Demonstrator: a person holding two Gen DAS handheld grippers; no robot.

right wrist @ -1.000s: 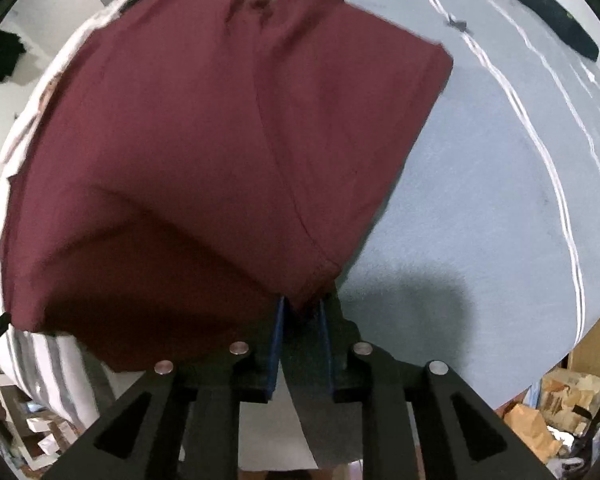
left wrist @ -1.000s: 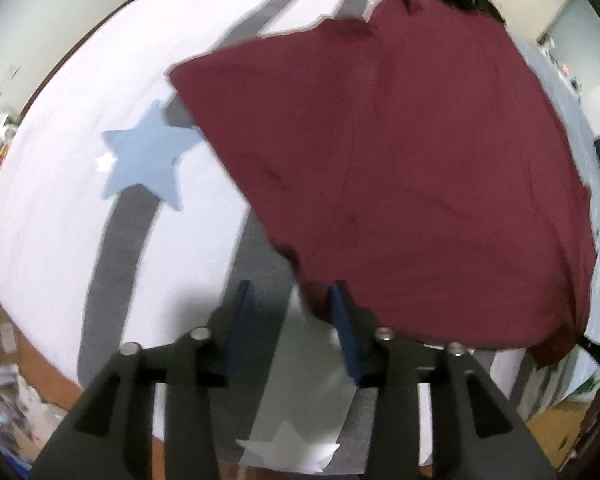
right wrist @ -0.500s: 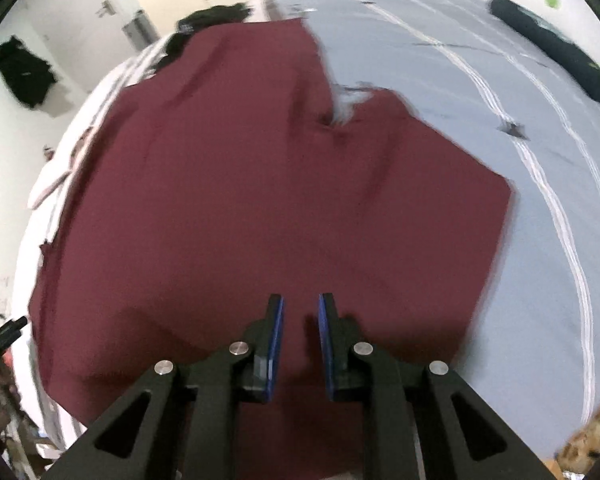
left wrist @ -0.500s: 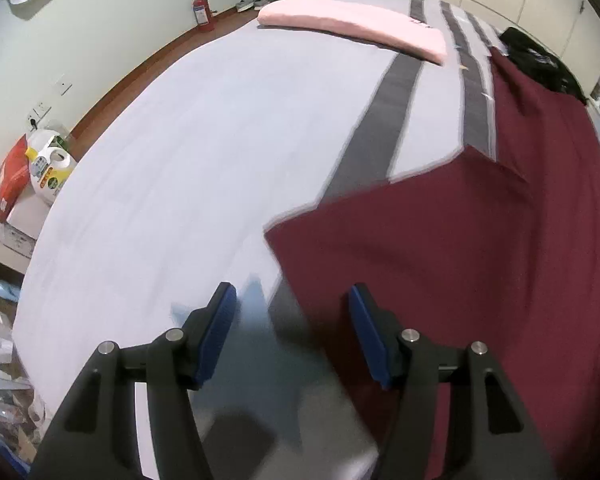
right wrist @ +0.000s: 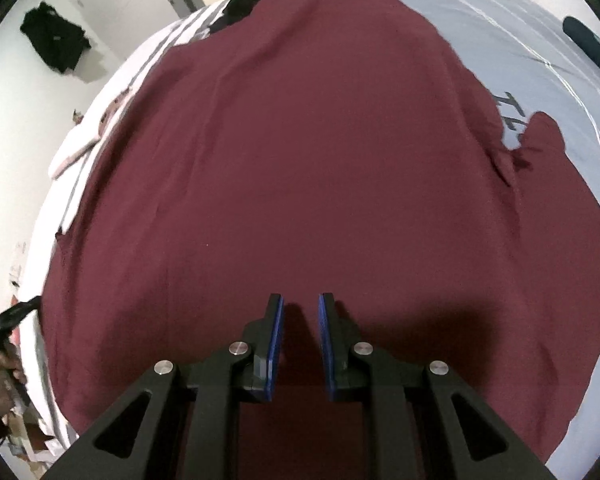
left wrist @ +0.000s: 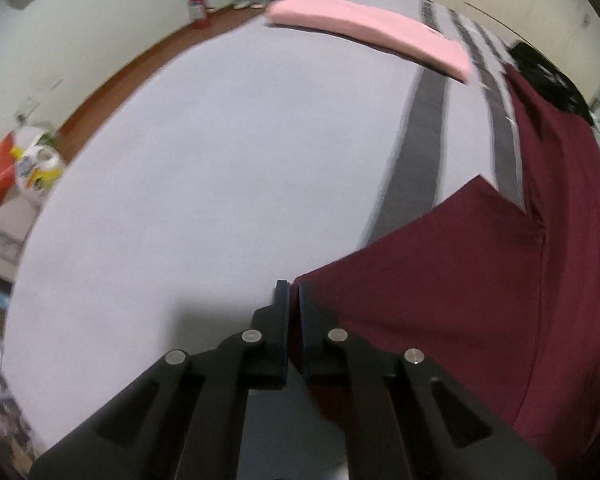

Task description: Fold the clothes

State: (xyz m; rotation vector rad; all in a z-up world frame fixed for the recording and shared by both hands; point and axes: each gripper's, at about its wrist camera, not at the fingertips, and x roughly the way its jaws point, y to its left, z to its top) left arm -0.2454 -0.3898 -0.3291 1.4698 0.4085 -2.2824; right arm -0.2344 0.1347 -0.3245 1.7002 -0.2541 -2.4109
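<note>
Maroon shirt point(right wrist: 300, 160) limp, light, flat on bed point(left wrist: 200, 180). Left tool point(left wrist: 293, 296) just closed, pinching hem corner. Right tool point(right wrist: 300, 308) slightly parted, empty; take opposite hem corner.

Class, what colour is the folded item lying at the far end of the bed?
Pale pink folded item; the left wrist view shows it best.

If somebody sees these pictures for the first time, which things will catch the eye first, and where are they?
The large dark red cloth garment spread over the bed fills nearly the whole right wrist view, with the right claw slightly open above it. In the left wrist view, the left claw has just closed on a corner of this garment, at the bottom centre. A folded pink cloth lies at the far end of the white bed cover with grey stripes.
</note>
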